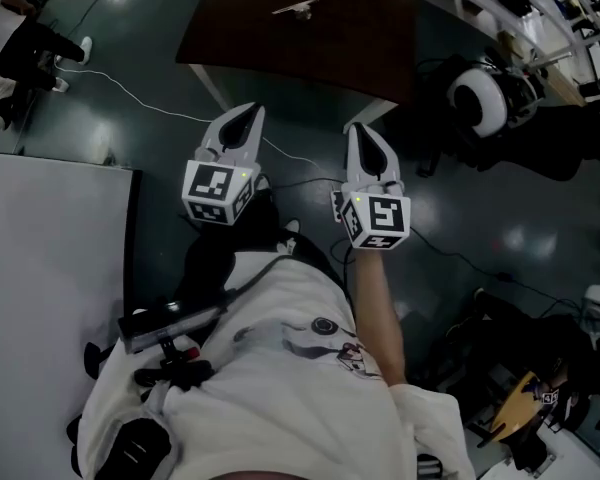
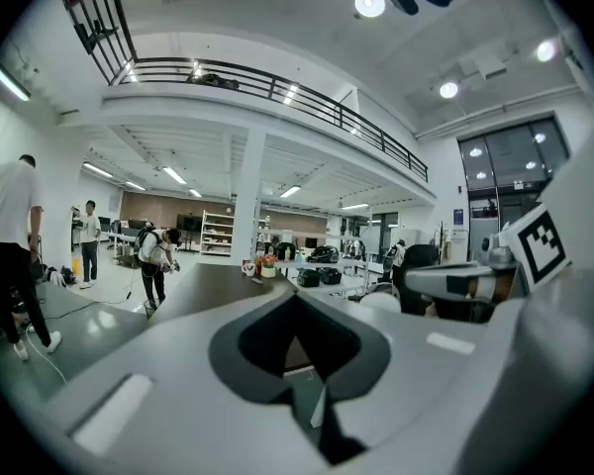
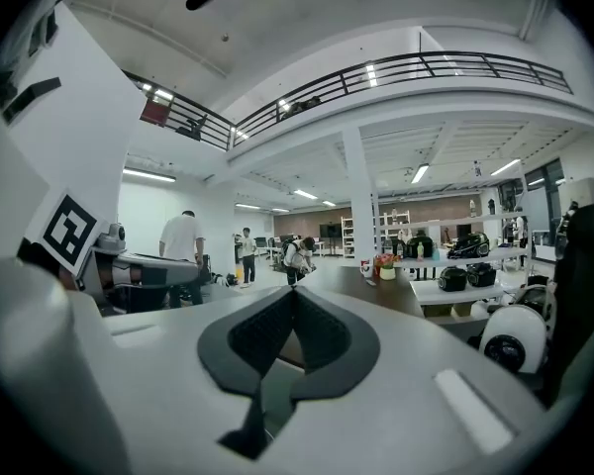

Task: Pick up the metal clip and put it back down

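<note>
Small metal clip (image 1: 298,10) on dark table (image 1: 280,53)

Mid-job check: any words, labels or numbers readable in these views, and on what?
No text reads anywhere.
Marker cubes on left tongs and right tongs: square patterns only, no letters.
Shirt print: too blurred.
Blue wall sign: too small.

One left gripper (image 1: 248,113), one right gripper (image 1: 356,130), one metal clip (image 1: 302,10), one dark worktop (image 1: 360,43), one white worktop (image 1: 50,258).
</note>
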`<control>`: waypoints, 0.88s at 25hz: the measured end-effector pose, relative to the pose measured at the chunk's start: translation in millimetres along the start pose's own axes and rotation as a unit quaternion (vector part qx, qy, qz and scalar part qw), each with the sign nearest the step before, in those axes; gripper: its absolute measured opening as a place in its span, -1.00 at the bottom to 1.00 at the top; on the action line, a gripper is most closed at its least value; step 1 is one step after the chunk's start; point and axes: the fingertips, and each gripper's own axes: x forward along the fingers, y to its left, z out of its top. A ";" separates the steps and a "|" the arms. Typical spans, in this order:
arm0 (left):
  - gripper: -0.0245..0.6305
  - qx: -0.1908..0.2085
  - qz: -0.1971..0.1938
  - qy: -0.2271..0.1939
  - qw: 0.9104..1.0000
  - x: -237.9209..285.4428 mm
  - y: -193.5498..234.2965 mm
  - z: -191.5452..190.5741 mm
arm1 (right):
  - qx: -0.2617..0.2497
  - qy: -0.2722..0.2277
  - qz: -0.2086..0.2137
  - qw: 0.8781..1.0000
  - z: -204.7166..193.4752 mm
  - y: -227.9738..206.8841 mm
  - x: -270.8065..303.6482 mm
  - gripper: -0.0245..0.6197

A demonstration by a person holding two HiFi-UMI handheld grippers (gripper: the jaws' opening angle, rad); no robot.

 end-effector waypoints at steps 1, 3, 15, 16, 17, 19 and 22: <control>-0.93 0.001 -0.001 -0.003 1.000 -3.4 -2.0 1.8 | 0.000 -0.003 -0.001 1.000 0.8 1.9 -3.9 -0.92; -0.93 0.002 -0.004 -0.007 1.000 -8.4 -4.5 3.6 | 0.001 -0.005 -0.005 1.000 0.4 5.6 -10.9 -0.92; -0.93 0.010 -0.024 -0.029 0.999 -9.1 20.2 31.5 | 0.020 -0.034 -0.035 0.999 28.2 19.5 3.1 -0.92; -0.93 0.010 -0.026 -0.031 0.999 -5.1 26.3 34.2 | 0.019 -0.035 -0.037 0.999 30.2 20.0 10.6 -0.92; -0.93 0.012 -0.028 -0.033 0.999 0.1 31.4 36.5 | 0.018 -0.037 -0.039 0.998 31.1 19.2 18.4 -0.92; -0.93 0.017 -0.033 -0.038 0.999 8.3 35.3 38.7 | 0.020 -0.038 -0.043 0.998 29.5 15.5 28.4 -0.92; -0.93 0.018 -0.034 -0.043 0.998 11.6 35.5 42.7 | 0.020 -0.038 -0.042 0.998 30.0 13.3 31.9 -0.92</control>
